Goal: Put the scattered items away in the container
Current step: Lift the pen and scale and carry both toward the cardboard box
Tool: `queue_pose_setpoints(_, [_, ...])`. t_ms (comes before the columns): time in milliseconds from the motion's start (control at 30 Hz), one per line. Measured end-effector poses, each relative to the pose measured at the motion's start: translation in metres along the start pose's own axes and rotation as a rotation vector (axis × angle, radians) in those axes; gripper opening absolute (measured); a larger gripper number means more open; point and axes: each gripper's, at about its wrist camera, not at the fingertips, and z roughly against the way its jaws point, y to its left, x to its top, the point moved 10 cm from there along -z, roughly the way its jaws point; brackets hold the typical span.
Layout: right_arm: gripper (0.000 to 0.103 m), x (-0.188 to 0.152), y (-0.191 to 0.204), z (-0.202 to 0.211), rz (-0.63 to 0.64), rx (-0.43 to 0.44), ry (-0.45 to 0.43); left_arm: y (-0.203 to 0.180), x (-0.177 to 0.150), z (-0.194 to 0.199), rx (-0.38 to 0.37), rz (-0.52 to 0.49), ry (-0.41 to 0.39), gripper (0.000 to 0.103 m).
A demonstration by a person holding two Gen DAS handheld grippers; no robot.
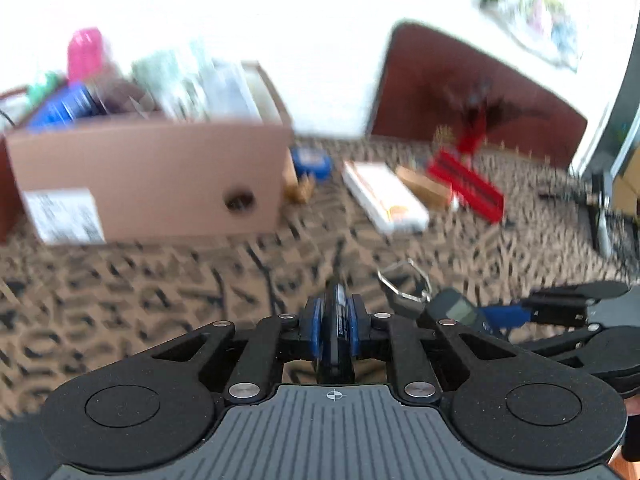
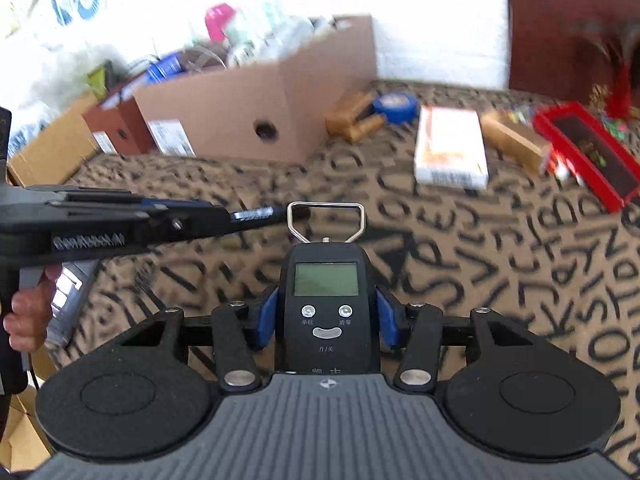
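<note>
My left gripper is shut on a thin black pen-like stick with a white label, which pokes forward past the blue pads. In the right wrist view that left gripper reaches in from the left with the stick at its tip. My right gripper is shut on a black digital hanging scale with a grey screen and a metal loop. The open cardboard box, full of several items, stands at the back left on the patterned carpet.
On the carpet to the right of the box lie a blue round tin, gold boxes, a white flat box, a brown box and a red tray. More cartons stand left. A hand grips the left tool.
</note>
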Motion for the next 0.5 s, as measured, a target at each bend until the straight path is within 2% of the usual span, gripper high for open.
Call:
queue_pose_setpoints(67, [0.055, 0.017, 0.008, 0.006, 0.007, 0.026, -0.028, 0.007, 0.020, 0.016, 0.015, -0.007, -0.050, 0.006])
queue_pose_setpoints(100, [0.055, 0.025, 0.011, 0.008, 0.012, 0.038, -0.042, 0.011, 0.031, 0.023, 0.025, -0.010, -0.073, 0.001])
queue_pose_setpoints(267, [0.055, 0.069, 0.030, 0.017, 0.062, 0.063, -0.105, 0.033, 0.075, 0.050, 0.057, -0.020, -0.153, 0.000])
queue_pose_setpoints(400, [0.055, 0.099, 0.042, 0.025, 0.087, 0.077, -0.159, 0.049, 0.094, 0.059, 0.087, -0.040, -0.171, 0.000])
queue_pose_setpoints(433, [0.055, 0.103, 0.044, 0.027, 0.092, 0.075, -0.169, 0.050, 0.093, 0.058, 0.075, -0.049, -0.157, 0.016])
queue_pose_setpoints(467, [0.055, 0.103, 0.045, 0.027, 0.093, 0.075, -0.174, 0.050, 0.087, 0.056, 0.055, -0.066, -0.138, 0.026])
queue_pose_setpoints(500, [0.055, 0.102, 0.046, 0.027, 0.092, 0.078, -0.174, 0.048, 0.079, 0.054, 0.044, -0.087, -0.119, 0.028])
